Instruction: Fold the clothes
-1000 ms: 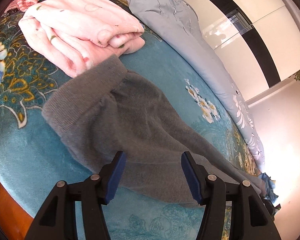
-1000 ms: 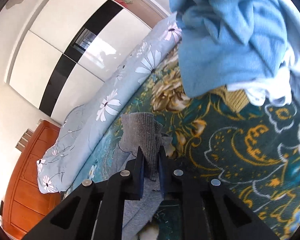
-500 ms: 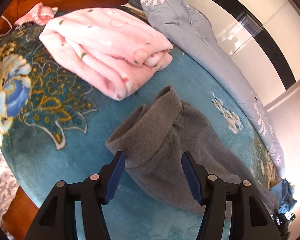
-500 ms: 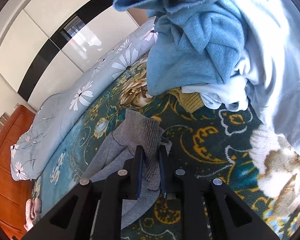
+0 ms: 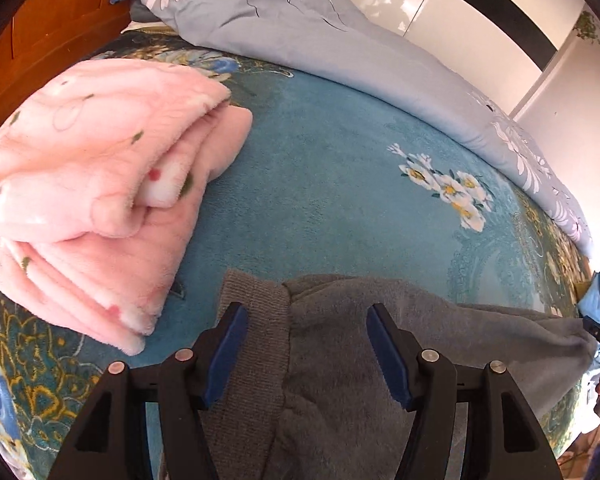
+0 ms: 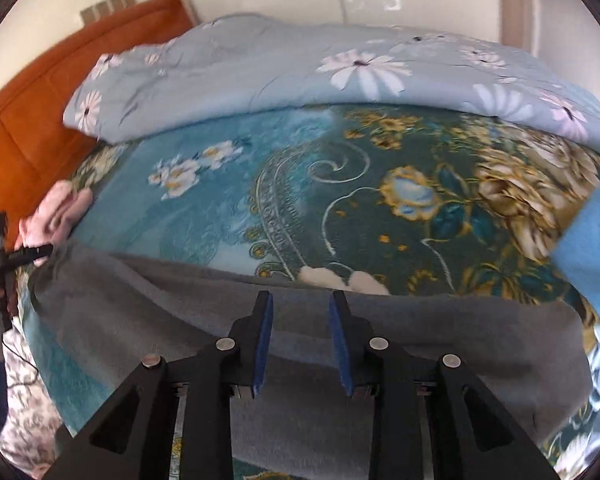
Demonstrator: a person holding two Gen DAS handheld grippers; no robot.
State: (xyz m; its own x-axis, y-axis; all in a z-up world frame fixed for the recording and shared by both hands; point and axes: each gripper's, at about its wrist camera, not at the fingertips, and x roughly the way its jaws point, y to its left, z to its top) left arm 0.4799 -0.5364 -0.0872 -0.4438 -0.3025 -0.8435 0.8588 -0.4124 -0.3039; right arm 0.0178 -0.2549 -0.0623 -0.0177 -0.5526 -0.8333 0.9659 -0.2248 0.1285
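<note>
Teal floral bedspread (image 5: 340,184); grey garment (image 5: 380,360) lies flat beside folded pink blanket (image 5: 100,184). Left gripper (image 5: 302,354) and right gripper (image 6: 300,344) both agape above it, gripping nothing. Step: laying out; next, pinch edge to fold.

teal bed (image 5: 340,184) carries grey garment (image 5: 340,360), pink blanket (image 5: 92,184), quilt (image 5: 340,48).

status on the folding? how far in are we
Early. Done: one pink fleece garment sits folded on the teal floral blanket. In hand: the grey knit garment lies spread, unfolded; left gripper and right gripper are both open above it. Left: folding the grey one, then the light-blue clothing.
</note>
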